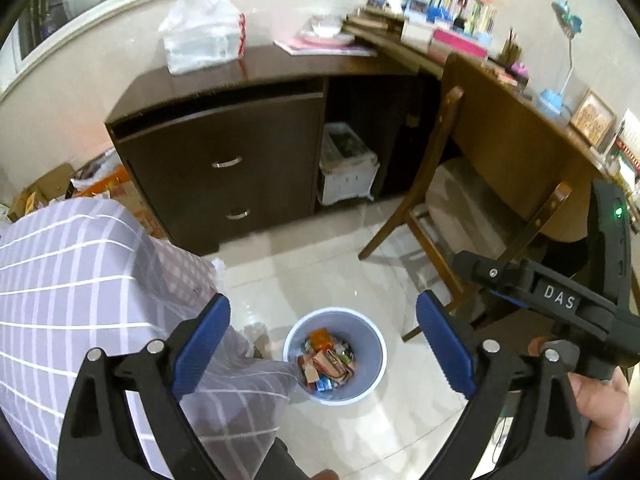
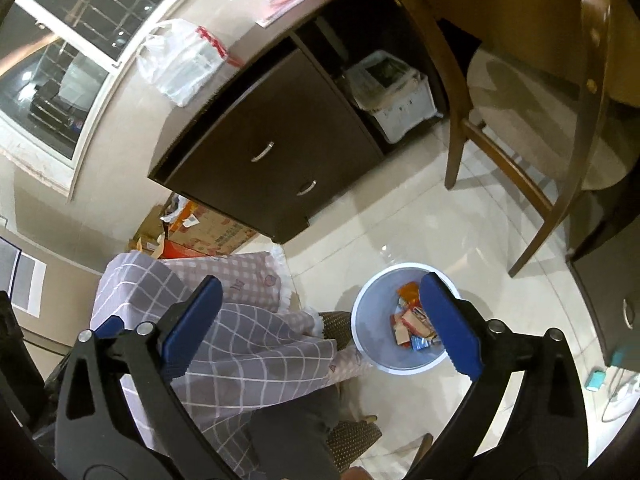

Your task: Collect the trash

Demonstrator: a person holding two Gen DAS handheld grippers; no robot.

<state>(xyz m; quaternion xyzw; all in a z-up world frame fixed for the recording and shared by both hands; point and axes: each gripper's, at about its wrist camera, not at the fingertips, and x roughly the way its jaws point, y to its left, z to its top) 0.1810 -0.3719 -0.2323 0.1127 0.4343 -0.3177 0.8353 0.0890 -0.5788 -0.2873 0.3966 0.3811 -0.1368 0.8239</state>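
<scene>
A: Hovering above the floor (image 1: 280, 276), the left gripper (image 1: 324, 344) has its blue fingers (image 1: 204, 344) spread wide with nothing between them, and the pale blue bin (image 1: 374, 344) sits on the tiles straight below the gap.

B: And the trash (image 1: 326, 364)?

A: It lies inside the bin: crumpled wrappers in orange, brown, red and blue, heaped on the bottom. The right gripper (image 2: 320, 328) is spread just as wide and holds nothing either; in its own view one finger (image 2: 448, 324) crosses in front of the bin's far rim.

B: What stands around the bin?

A: Just beside it, a grey checked cloth (image 1: 80, 272) drapes over something bulky, and its lower corner overlaps the bin's rim in the left view. Beyond the bin stands a dark drawer cabinet (image 1: 224, 168), with a white plastic bag (image 1: 200, 28) on top. A wooden chair (image 1: 472, 192) stands near the bin on the other side from the cloth, pushed toward a cluttered bench (image 1: 516, 128). A white basket (image 1: 348, 168) sits in the opening beside the cabinet, well apart from the bin.
</scene>
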